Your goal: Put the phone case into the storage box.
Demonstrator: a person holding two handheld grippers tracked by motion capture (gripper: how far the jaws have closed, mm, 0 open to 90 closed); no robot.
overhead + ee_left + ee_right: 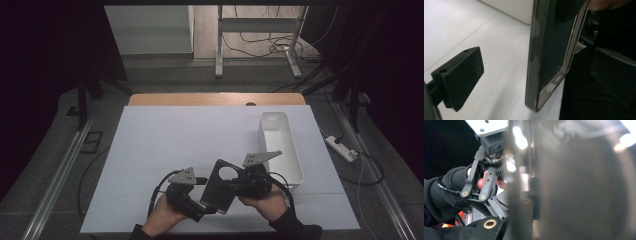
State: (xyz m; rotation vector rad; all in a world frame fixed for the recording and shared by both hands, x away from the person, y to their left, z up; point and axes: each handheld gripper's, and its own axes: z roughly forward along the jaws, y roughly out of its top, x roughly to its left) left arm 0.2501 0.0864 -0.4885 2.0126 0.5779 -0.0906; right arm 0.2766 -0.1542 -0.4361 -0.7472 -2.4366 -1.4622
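Observation:
A dark translucent phone case (220,186) with a round camera hole is held upright and tilted above the table's near edge. My right gripper (233,186) is shut on its right side, and the case (579,185) looms blurred and very close in the right gripper view. My left gripper (206,210) is at the case's lower end and stands open. In the left gripper view the case's edge (549,55) hangs between the two black pads (459,77), clear of both. The left gripper (484,182) and its hand appear behind the case in the right gripper view.
A white sheet (175,140) covers the table. A long white bin (280,145) stands at the right, just beyond the right gripper. Cables and a power strip (342,148) lie on the floor to the right of the table.

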